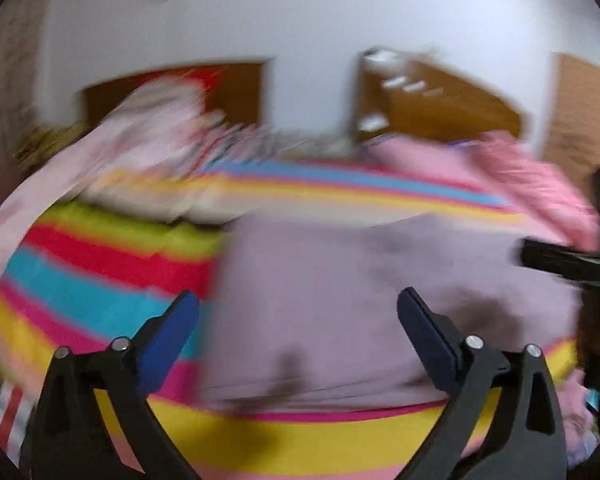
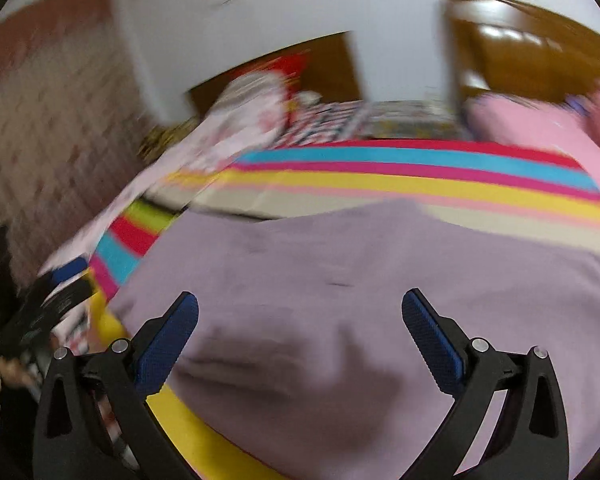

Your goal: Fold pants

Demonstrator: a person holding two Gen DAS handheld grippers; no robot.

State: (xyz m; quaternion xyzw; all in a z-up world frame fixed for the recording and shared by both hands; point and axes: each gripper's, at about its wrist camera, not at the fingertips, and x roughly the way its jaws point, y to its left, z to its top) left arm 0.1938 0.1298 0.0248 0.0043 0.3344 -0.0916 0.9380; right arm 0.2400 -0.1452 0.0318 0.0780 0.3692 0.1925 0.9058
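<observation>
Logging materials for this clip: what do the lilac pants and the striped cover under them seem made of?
Lilac pants: soft matte knit, probably cotton jersey, judging by rounded, shallow creases. Rainbow-striped bed cover: flat woven-looking cloth, matte; blur hides the weave.

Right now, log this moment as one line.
pants: flat on striped sheet | left gripper: open, empty | right gripper: open, empty

Both wrist views above shared pants (image 1: 380, 300)

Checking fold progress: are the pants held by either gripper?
No. The left gripper and right gripper are open above the pants.
</observation>
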